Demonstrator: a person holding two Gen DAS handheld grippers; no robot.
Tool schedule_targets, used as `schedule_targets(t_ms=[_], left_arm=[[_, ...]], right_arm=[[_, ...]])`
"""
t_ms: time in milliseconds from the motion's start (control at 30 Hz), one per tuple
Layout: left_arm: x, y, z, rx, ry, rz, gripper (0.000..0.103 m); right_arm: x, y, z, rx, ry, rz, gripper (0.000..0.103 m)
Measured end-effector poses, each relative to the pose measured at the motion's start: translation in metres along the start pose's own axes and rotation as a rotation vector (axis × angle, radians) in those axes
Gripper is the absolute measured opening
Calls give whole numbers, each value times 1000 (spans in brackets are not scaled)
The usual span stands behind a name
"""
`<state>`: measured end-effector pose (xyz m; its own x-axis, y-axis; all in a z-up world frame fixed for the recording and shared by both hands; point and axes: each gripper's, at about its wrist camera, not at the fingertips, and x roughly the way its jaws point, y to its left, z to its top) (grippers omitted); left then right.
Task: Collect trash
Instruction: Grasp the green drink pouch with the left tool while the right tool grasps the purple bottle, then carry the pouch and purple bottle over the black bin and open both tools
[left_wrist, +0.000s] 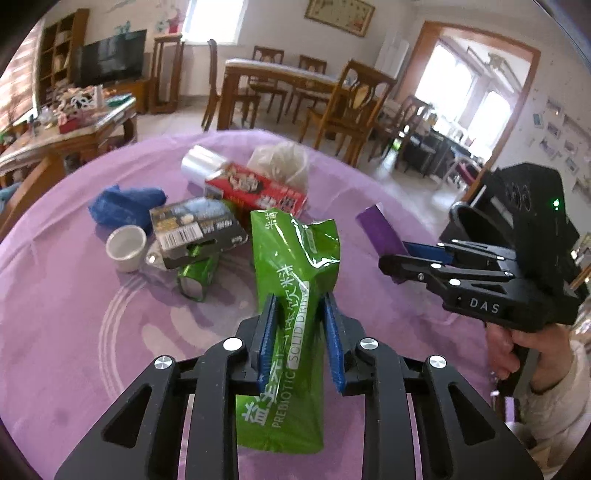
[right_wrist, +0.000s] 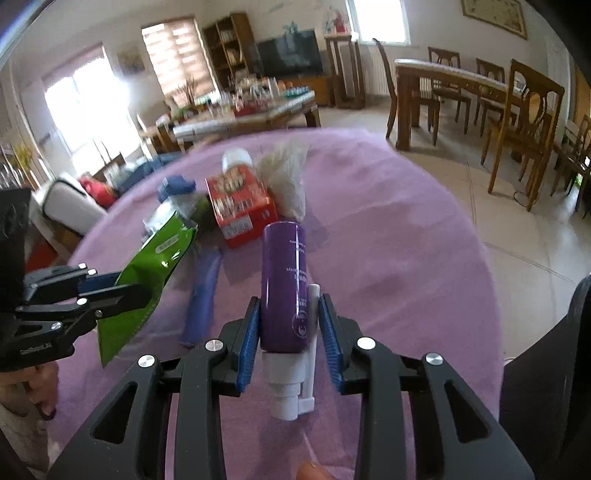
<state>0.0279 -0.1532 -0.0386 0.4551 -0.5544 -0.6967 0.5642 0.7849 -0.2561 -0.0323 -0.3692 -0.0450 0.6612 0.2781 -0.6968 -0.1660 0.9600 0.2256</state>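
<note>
item 1: left gripper, fingers pressed onto a green pouch. pouch is held clear of the table, long axis running forward along the fingers, torn top pointing away toward the pile, lower end hanging back under the gripper.

item 2: right gripper, fingers pinching a purple bottle. bottle's long axis also runs along the fingers, base forward, white pump head back toward the wrist. it appears lifted off the cloth.

item 3: remaining trash, grouped on the far middle of the purple table, ahead of both grippers: red box, grey box, green can lying on its side beneath it, white cup, blue wad, clear roll, crumpled white bag.

item 4: relation that matters. both tools are full, side by side, right gripper just right of the left one, each facing the pile. no bin shows in either view, so its direction cannot be told. judgement: the held pieces need dropping off before anything else is picked. of what remains, the cup and can lie nearer the left side, the white bag nearer the right.
</note>
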Motion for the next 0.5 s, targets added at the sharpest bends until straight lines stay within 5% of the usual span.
schedule_targets(t_ms=[500], left_arm=[[-21,-80,39,81,-135,-121,25]], right_arm=[[-101,-51,6,98,-321,-24,25]])
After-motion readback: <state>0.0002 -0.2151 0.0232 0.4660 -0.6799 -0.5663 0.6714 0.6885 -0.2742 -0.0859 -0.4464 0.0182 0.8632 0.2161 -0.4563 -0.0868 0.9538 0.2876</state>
